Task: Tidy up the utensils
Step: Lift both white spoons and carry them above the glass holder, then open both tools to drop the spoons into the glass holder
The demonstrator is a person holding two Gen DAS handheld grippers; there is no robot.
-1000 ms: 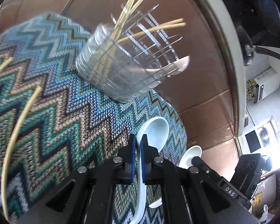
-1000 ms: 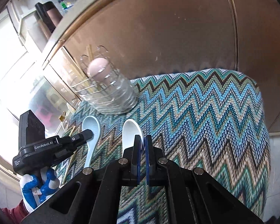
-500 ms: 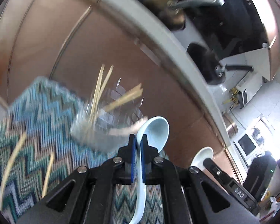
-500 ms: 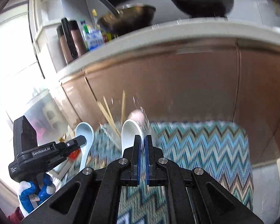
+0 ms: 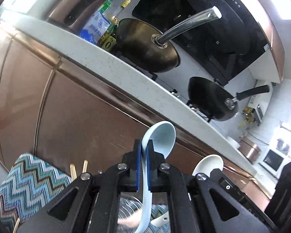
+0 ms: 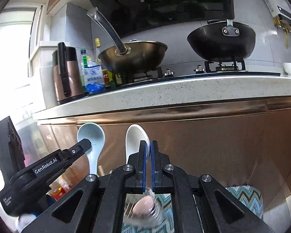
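My left gripper [image 5: 143, 144] is shut on a pale blue ceramic spoon [image 5: 161, 136], bowl up, handle hanging down between the pads. My right gripper [image 6: 148, 145] is shut on a white ceramic spoon [image 6: 134, 137], also bowl up. Each view shows the other tool: the white spoon [image 5: 208, 165] at the right, the blue spoon [image 6: 92, 136] at the left in the left gripper [image 6: 83, 143]. Both are raised above the clear utensil holder [image 6: 145, 209], which holds a pink spoon [image 6: 141, 206] and chopsticks [image 5: 73, 171]. The holder stands on a zigzag knit cloth [image 5: 29, 178].
Brown cabinet doors [image 6: 213, 145] rise straight ahead under a speckled white counter edge [image 6: 164, 95]. On the counter are two woks [image 6: 133, 56], bottles and a copper jug [image 6: 66, 75]. A loose chopstick [image 5: 16, 226] lies on the cloth at lower left.
Both grippers rose with their spoons and tilted up; the holder and cloth dropped to the bottom of both views, and the counter with woks came into sight.
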